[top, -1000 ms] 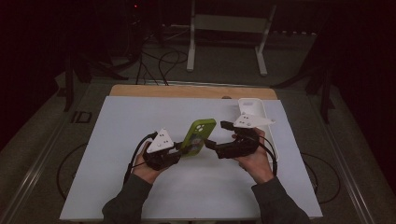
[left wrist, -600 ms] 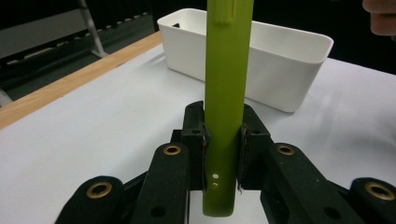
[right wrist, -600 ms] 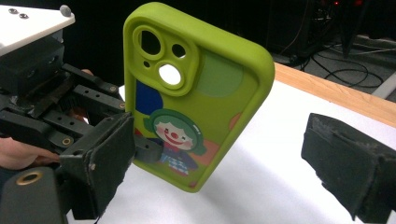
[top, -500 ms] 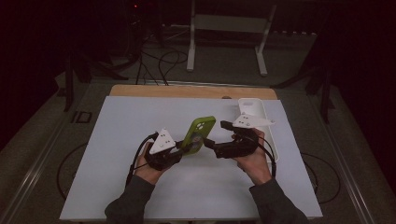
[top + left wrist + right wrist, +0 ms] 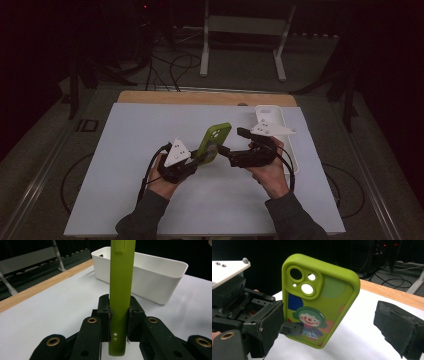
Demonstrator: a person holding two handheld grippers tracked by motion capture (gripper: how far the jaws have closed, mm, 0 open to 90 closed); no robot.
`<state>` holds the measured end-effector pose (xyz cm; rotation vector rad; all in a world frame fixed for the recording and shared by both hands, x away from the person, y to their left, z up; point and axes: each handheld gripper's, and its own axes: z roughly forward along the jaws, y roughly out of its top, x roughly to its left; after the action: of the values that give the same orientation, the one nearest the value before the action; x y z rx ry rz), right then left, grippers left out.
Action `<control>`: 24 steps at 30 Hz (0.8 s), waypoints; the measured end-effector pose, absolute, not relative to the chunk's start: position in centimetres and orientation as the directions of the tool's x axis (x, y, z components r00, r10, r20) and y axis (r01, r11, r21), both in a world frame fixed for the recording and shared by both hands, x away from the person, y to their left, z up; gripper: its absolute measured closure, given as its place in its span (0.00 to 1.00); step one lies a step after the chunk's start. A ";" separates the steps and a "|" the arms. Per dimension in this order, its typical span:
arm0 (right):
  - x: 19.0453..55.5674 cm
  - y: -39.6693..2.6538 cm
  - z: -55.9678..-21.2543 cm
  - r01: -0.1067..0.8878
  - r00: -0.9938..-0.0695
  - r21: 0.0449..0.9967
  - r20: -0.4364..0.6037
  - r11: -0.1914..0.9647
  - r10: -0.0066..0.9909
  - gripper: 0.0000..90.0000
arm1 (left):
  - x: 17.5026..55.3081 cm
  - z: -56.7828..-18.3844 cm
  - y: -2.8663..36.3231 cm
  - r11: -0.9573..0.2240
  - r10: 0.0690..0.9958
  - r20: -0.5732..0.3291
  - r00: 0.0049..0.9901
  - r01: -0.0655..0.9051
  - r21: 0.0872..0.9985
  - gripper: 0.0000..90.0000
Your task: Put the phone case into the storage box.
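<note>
- The green phone case (image 5: 214,142) is pinched at its lower end by the left gripper (image 5: 200,156) and held upright above the middle of the worktop (image 5: 125,150).
- The right gripper (image 5: 227,151) is held spread just beside the case.
- A white bin (image 5: 295,165) is seen along the worktop's right edge.

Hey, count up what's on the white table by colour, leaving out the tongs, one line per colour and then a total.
Green: 1, the phone case, held upright in the left tongs.
White: 1, the bin near the table's far right corner.
Total: 2
</note>
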<state>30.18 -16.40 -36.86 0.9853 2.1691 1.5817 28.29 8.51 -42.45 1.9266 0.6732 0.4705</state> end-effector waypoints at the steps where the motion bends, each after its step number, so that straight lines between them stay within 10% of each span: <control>1: 30.2 -16.4 -36.8 0.361 -0.726 0.918 0.166 0.164 0.668 0.10 | 28.3 -42.5 8.5 -0.343 0.641 0.031 0.767 0.250 0.906 0.86; 24: 30.4 -15.2 -36.5 0.367 -0.712 0.922 0.192 0.124 0.676 0.09 | 28.0 -42.9 7.9 -0.306 0.696 0.033 0.717 0.255 0.917 0.86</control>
<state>30.45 -15.19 -36.53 1.0233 2.1316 1.6172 28.04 7.92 -42.89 1.8785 0.7385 0.5287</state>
